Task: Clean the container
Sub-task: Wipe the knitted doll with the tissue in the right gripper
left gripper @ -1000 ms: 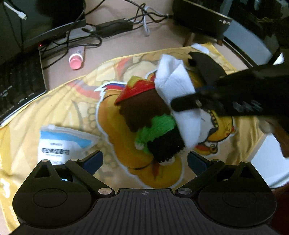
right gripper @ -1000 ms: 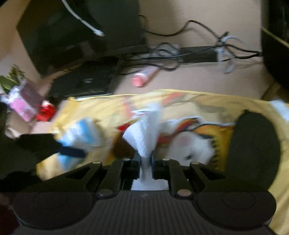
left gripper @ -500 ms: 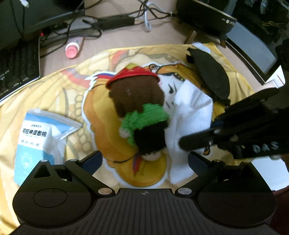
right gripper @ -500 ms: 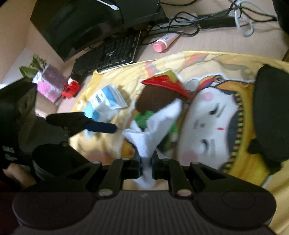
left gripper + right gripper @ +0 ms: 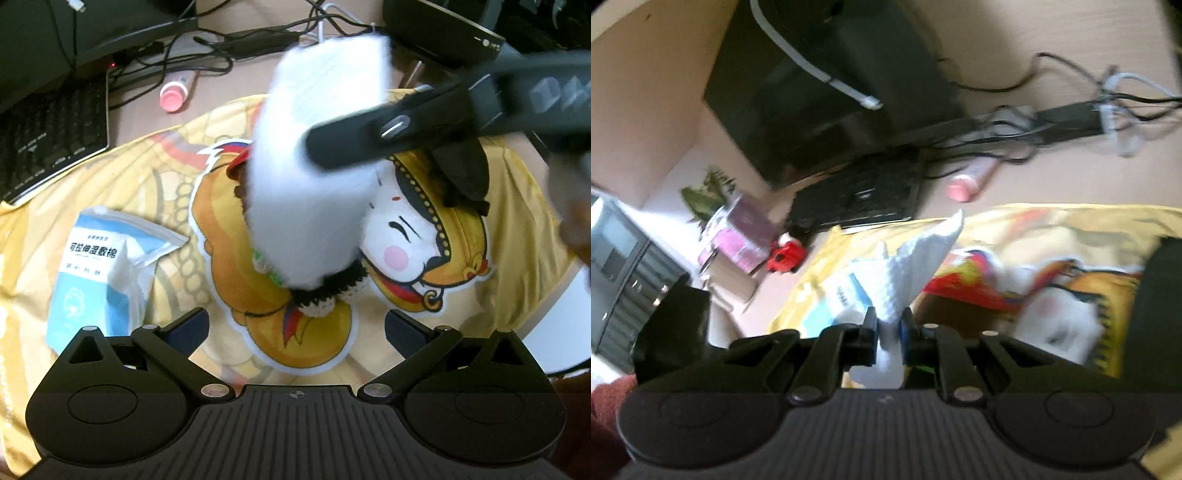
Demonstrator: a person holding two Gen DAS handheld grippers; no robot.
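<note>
**Clutter around the yellow mat**

A yellow cartoon-print mat (image 5: 498,206) covers the surface. On its left lies a blue-and-white pouch (image 5: 99,273). Beyond the mat sit a black keyboard (image 5: 48,140), a pink-capped tube (image 5: 175,92) and tangled cables (image 5: 229,40). A small red toy (image 5: 785,254) stands near a pink box (image 5: 738,240).

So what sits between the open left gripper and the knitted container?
Left wrist view: only bare yellow printed cloth between the left gripper and the knitted container. The white paper towel covers the container's far side.
</note>
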